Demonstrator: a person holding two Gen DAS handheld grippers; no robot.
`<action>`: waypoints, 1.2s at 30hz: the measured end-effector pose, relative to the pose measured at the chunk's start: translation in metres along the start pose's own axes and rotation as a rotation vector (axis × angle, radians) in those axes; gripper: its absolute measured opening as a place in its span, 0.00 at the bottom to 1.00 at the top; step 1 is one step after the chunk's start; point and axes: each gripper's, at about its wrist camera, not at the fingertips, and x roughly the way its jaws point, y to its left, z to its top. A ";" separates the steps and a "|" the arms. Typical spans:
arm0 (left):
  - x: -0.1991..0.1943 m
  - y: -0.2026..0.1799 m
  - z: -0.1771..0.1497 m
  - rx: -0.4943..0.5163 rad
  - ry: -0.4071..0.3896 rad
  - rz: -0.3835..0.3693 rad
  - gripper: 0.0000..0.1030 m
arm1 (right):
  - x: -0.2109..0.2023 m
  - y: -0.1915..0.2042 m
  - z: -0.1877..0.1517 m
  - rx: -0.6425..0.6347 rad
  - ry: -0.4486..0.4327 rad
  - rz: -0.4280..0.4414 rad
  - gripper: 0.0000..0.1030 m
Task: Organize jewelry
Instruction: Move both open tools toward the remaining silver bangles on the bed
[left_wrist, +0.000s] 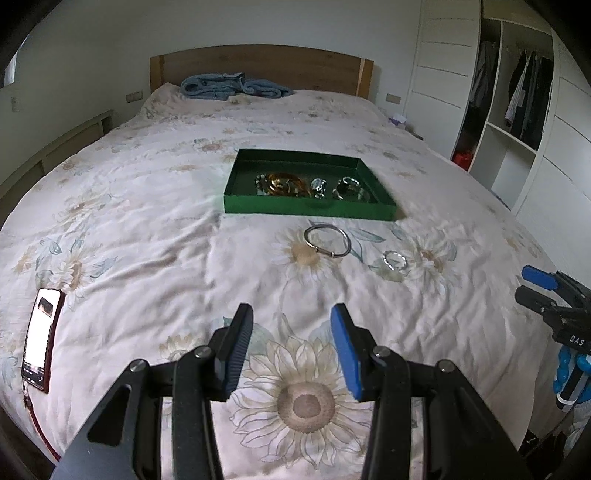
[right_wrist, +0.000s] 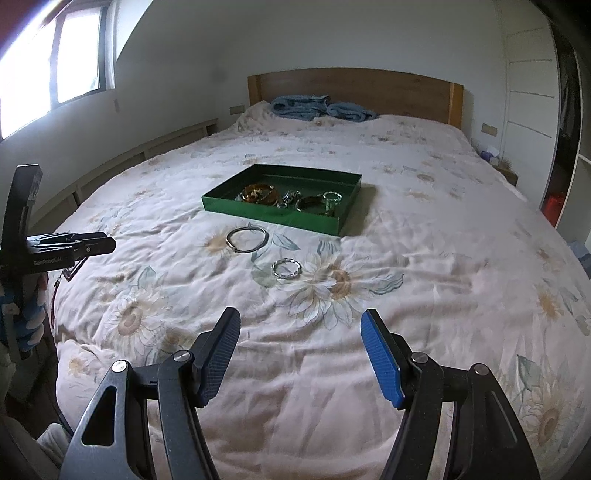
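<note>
Nearest the lens, the left gripper hangs over a printed sunflower on the pale floral quilt, its black and blue pads parted with nothing between them. The right gripper is likewise released and empty above the same quilt.

The shallow green cardboard tray serves as the landmark, sitting mid-bed. Inside it lie an amber bangle and several silver and beaded bracelets, bunched toward its near wall. Just in front of the tray, on the quilt, rests a plain silver metal bangle; a little nearer than that and to its right lies a small twisted silver bracelet. Far left of the tray, at the bed's edge, lies a smartphone with a lit screen. Beyond the tray, a crumpled blue blanket rests against the wooden headboard.
</note>
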 end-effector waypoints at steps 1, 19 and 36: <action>0.002 0.000 0.000 0.001 0.004 0.000 0.41 | 0.002 -0.001 0.000 0.003 0.002 0.002 0.65; 0.057 0.002 0.010 0.023 0.079 -0.005 0.41 | 0.057 -0.004 0.009 -0.022 0.054 0.024 0.65; 0.112 0.013 0.020 0.003 0.132 -0.010 0.41 | 0.133 -0.004 0.019 -0.069 0.107 0.086 0.66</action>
